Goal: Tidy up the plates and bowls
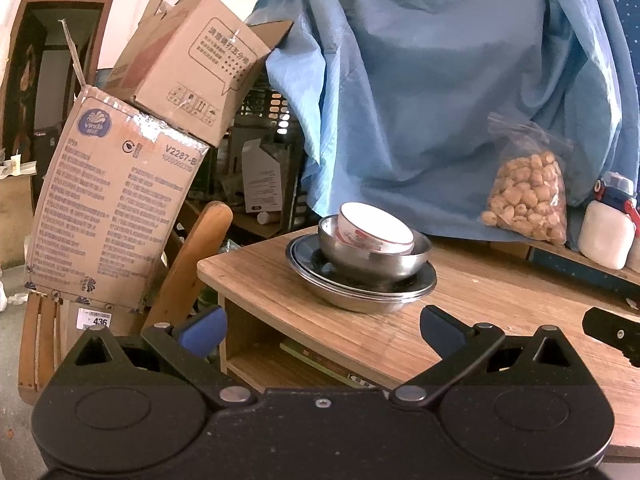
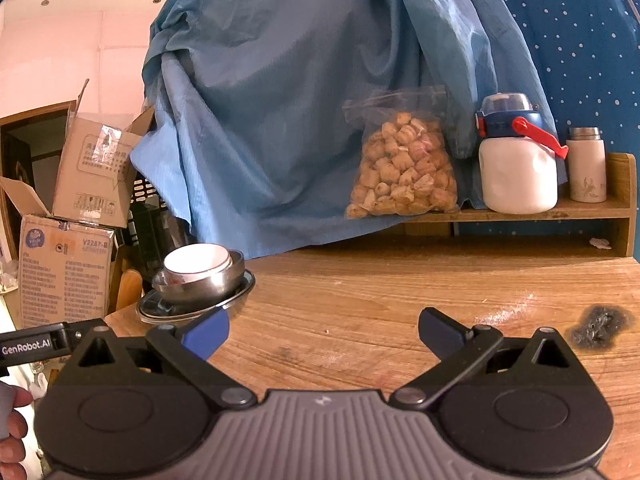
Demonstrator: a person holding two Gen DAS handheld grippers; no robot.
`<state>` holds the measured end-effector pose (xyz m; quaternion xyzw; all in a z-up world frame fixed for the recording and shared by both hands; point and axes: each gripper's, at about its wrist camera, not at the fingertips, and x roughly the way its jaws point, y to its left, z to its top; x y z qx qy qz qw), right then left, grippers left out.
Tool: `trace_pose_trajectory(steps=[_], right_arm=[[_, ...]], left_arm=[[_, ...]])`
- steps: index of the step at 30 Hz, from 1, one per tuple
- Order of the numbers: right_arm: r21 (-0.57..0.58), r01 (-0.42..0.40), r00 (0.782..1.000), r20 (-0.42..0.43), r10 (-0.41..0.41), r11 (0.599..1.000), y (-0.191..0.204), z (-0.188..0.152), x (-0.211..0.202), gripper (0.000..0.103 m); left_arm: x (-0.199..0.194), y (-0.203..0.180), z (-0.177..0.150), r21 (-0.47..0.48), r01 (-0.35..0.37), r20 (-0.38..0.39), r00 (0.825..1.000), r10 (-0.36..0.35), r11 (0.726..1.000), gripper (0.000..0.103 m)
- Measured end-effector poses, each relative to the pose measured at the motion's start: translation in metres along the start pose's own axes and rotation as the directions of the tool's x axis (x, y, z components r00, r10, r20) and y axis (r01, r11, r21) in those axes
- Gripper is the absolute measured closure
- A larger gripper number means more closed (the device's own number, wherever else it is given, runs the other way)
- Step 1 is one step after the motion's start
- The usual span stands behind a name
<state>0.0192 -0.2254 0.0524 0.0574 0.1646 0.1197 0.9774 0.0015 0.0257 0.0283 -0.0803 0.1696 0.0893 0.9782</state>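
Steel bowl (image 1: 374, 258) — round, nested on plates (image 1: 360, 292)

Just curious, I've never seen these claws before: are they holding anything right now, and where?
Nothing is held. The left gripper and right gripper are both open and empty, short of the stacked steel dishes.

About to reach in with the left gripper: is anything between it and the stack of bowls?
Nothing visible. The left gripper is open and empty, and only bare table lies between it and the stack: a white bowl in a steel bowl on steel plates.
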Motion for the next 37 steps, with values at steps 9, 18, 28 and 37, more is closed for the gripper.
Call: trace_pose_trajectory(steps=[9,18,28,37], right_arm=[[-0.009,-0.006,1.0,0.001,0.006,1.0,0.004,-0.002,-0.003,0.0],[-0.005,-0.012,1.0,0.011,0.012,1.0,0.005,0.002,-0.008,0.0],[-0.005,0.0,0.999,0.035,0.0,1.0,0.003,0.005,-0.017,0.0],[-0.01,0.012,1.0,0.012,-0.011,1.0,0.001,0.002,-0.008,0.0]], left_arm=[[-0.005,-0.003,-0.003,0.004,0.011,-0.004,1.0,-0.011,1.0,0.001],[-0.01,-0.007,-0.003,-0.006,0.023,-0.01,1.0,-0.023,1.0,0.001],[-0.019,-0.003,-0.001,-0.008,-0.019,0.004,1.0,0.019,1.0,0.001],[-0.007,-0.005,-0.008,0.024,0.032,-0.019,0.999,-0.032,0.999,0.001]])
